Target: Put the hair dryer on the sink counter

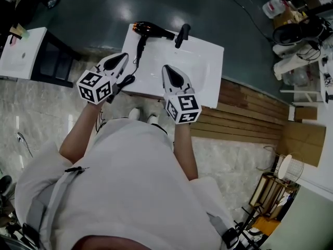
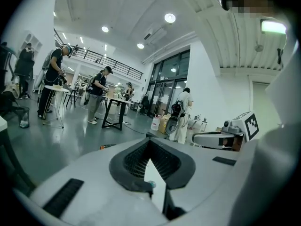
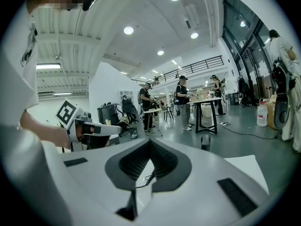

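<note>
Dark glossy floor and pale marbled tiles surround a white rectangular sink bench (image 1: 208, 61) in the head view. On its back left corner lies the black hair dryer with a copper nozzle (image 1: 151, 31), just beside a black faucet (image 1: 182, 35). The dryer's thin black cord (image 1: 138, 53) trails down toward the bench's left front edge. Both white grippers hover at the near side of the bench, apart from the dryer: the left gripper (image 1: 121, 59) at the left edge and the right gripper (image 1: 169, 71) over the basin.

Left gripper view: the jaws meet at their tips with nothing between them. Beyond is a bright hall with people (image 2: 56, 84) standing at tables (image 2: 115, 112).

Right gripper view: the jaws are likewise closed and empty. The cord shows on the bench behind them, and the faucet stands ahead.
</note>
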Tool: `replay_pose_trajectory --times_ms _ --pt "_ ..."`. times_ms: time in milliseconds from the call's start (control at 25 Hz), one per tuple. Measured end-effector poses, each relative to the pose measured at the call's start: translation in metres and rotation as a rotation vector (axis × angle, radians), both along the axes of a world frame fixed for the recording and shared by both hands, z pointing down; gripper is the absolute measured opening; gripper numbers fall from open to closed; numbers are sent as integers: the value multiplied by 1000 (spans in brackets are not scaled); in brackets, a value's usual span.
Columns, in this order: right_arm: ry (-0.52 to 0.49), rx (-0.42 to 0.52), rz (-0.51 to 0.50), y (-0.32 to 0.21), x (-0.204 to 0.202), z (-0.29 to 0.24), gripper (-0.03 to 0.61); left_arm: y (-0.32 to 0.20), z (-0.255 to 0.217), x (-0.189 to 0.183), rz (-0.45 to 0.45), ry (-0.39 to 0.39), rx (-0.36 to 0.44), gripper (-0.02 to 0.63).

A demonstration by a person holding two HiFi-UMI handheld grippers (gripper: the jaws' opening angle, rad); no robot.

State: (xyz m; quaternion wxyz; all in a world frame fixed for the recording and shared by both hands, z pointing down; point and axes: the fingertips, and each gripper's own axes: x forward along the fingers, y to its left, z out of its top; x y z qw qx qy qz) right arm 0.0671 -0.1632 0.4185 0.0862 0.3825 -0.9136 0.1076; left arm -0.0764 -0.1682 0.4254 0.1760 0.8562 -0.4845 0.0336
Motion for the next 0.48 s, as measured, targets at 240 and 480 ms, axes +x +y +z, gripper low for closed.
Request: replay_pose_trajectory --times_ms 240,480 --pt "-27 5 -11 3 15 -5 8 4 -4 11 -24 -14 0 2" --pt "-31 15 -20 4 27 -9 8 6 1 16 -53 -21 -21 2"
